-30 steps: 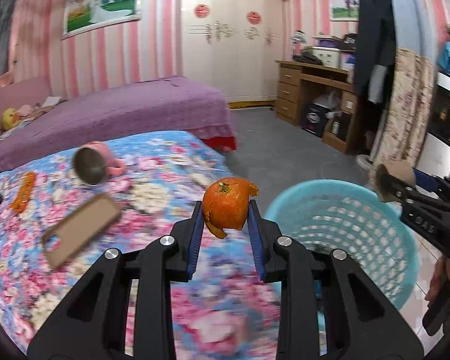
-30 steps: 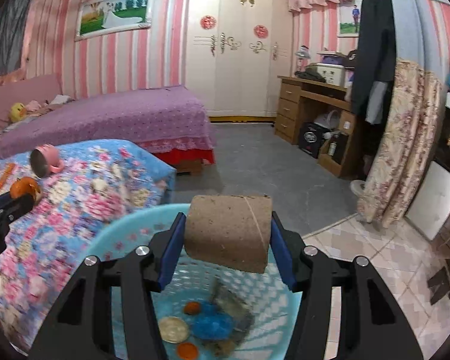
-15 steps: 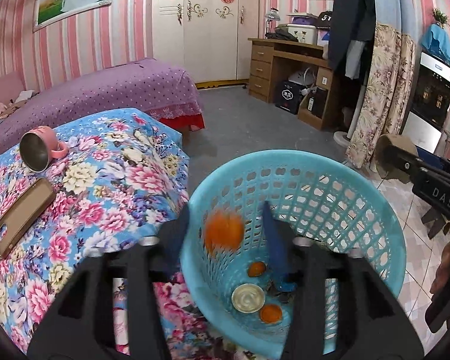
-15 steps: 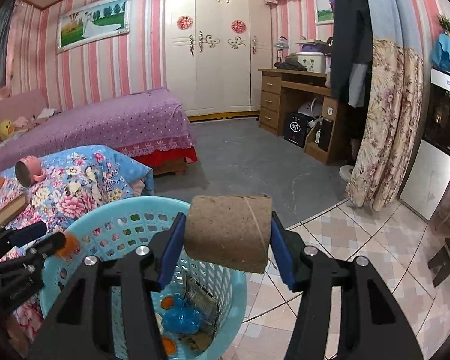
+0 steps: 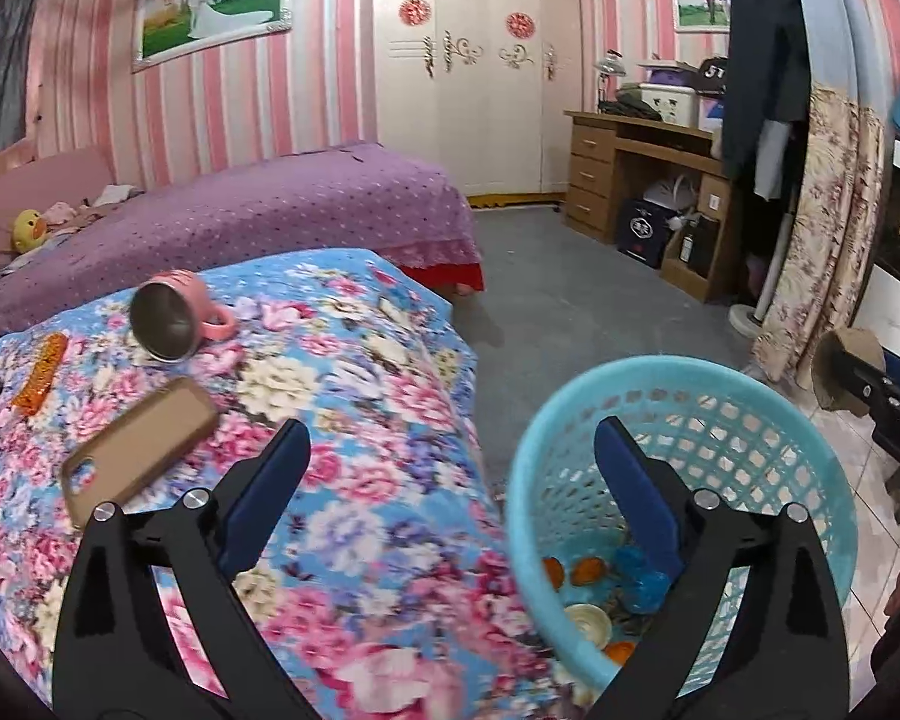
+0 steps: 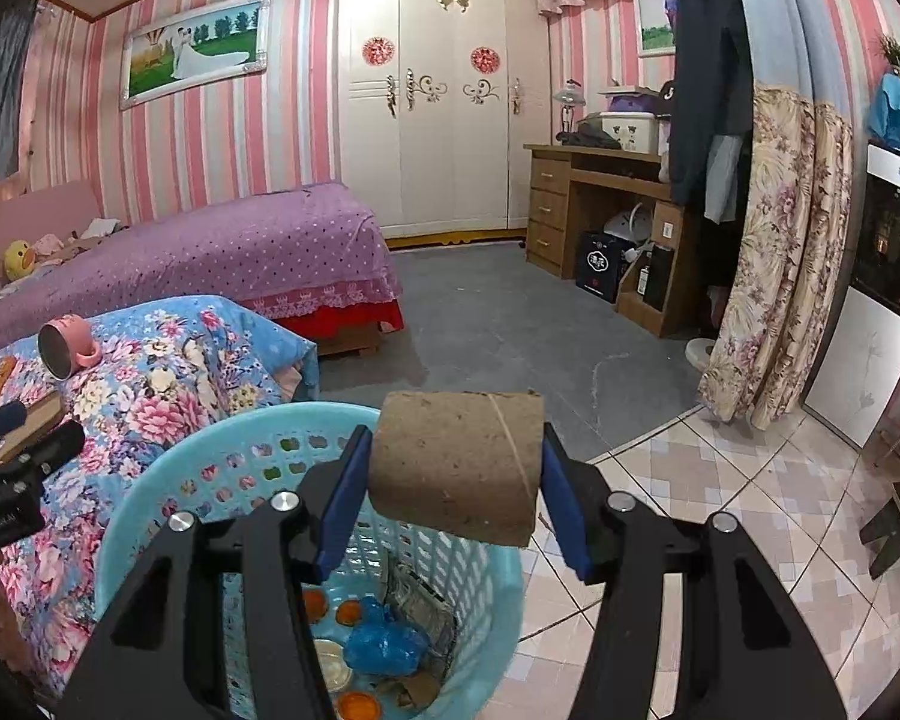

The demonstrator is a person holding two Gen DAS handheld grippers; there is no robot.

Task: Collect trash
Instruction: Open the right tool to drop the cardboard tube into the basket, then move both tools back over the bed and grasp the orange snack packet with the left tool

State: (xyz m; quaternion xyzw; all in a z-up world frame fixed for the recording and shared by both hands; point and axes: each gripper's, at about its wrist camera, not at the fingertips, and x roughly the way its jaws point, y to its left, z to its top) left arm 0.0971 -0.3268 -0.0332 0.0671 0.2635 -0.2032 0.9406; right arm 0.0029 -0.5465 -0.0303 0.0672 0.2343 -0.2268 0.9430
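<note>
Left claw (image 5: 450,462), jaws just spread wide and empty, hovers beside the basket (image 6: 150,480); right claw (image 6: 453,480) grips a cardboard roll (image 6: 456,462), seemingly next to drop in

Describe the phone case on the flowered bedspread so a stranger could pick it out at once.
Start at the bed with the blue and pink flowered bedspread, beside the turquoise basket. On its near left part lies the phone case, below the tipped pink mug. It is the only flat, plain tan rectangle there, with a camera cutout in one corner.
</note>
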